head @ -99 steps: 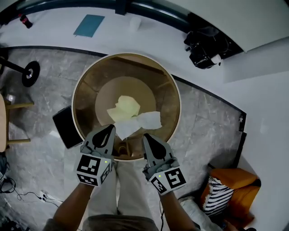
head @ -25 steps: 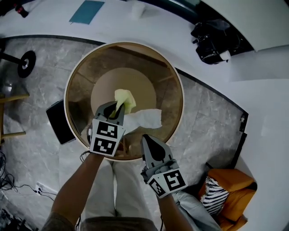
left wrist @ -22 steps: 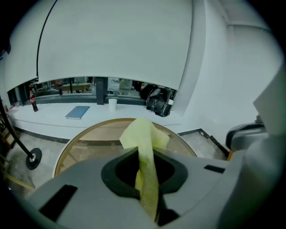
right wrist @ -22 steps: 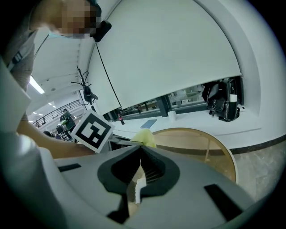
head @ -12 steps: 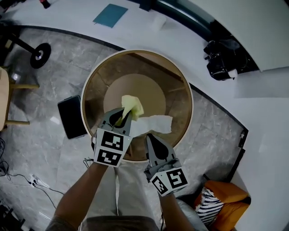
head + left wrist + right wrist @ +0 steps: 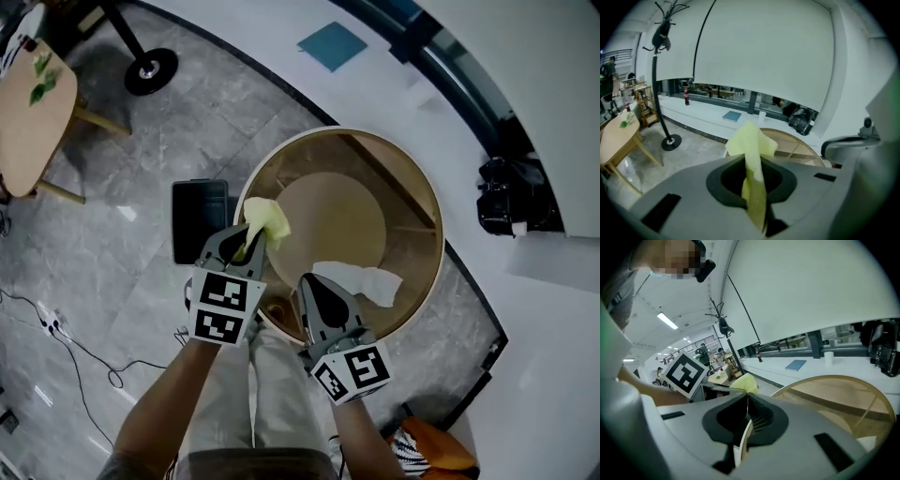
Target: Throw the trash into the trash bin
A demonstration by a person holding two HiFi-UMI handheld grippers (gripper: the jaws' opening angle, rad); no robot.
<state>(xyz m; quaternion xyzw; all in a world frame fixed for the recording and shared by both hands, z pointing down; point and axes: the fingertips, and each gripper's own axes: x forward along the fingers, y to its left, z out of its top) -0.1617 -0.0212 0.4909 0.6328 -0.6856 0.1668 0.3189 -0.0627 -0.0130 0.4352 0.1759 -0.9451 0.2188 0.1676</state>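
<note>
My left gripper (image 6: pixel 244 246) is shut on a crumpled yellow paper (image 6: pixel 265 222), which it holds above the left rim of the round wooden table (image 6: pixel 427 202). In the left gripper view the yellow paper (image 6: pixel 751 143) sticks up from between the closed jaws of that gripper (image 6: pixel 753 164). A white tissue (image 6: pixel 361 278) lies on the table's front right part. Just left of it, my right gripper (image 6: pixel 313 289) is shut on nothing at the front rim. A black rectangular bin (image 6: pixel 197 220) stands on the floor against the table's left side, just left of the held paper.
A small wooden table (image 6: pixel 33 103) with green leaves stands at the far left, with a round black stand base (image 6: pixel 150 70) near it. Cables (image 6: pixel 56 328) run over the grey floor. A teal book (image 6: pixel 333 45) and a black bag (image 6: pixel 511 197) lie on the white ledge behind.
Both grippers have moved left along the table's front. The left one has carried the yellow paper from over the middle to the left rim. The white tissue stays where it lay.
</note>
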